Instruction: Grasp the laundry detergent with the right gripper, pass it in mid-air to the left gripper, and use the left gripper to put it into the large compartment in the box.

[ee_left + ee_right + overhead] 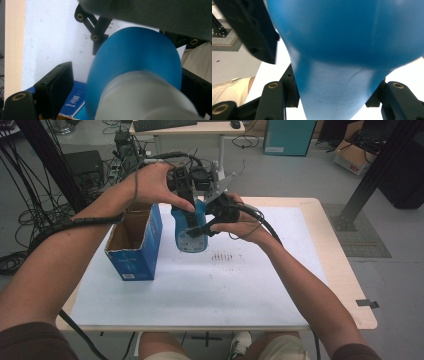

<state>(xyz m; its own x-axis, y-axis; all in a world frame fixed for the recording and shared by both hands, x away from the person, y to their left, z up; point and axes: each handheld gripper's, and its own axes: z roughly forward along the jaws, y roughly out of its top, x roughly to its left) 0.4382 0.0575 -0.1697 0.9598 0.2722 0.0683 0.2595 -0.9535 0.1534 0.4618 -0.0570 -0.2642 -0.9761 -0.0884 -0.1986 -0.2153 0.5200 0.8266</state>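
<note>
A blue bottle hangs upright above the white sheet, held in the air near the table's far edge. My right gripper is shut on its body; in the right gripper view the black jaws clamp both sides of the blue bottle. My left gripper comes down over the bottle's top. In the left gripper view the pale cap sits between the jaws of my left gripper. A gap shows beside the left pad, so that gripper is open around the cap.
An open blue cardboard box stands on the white sheet just left of the bottle; its corner shows under the left jaw. Dark scuff marks lie mid-sheet. The wooden table edge runs along the right.
</note>
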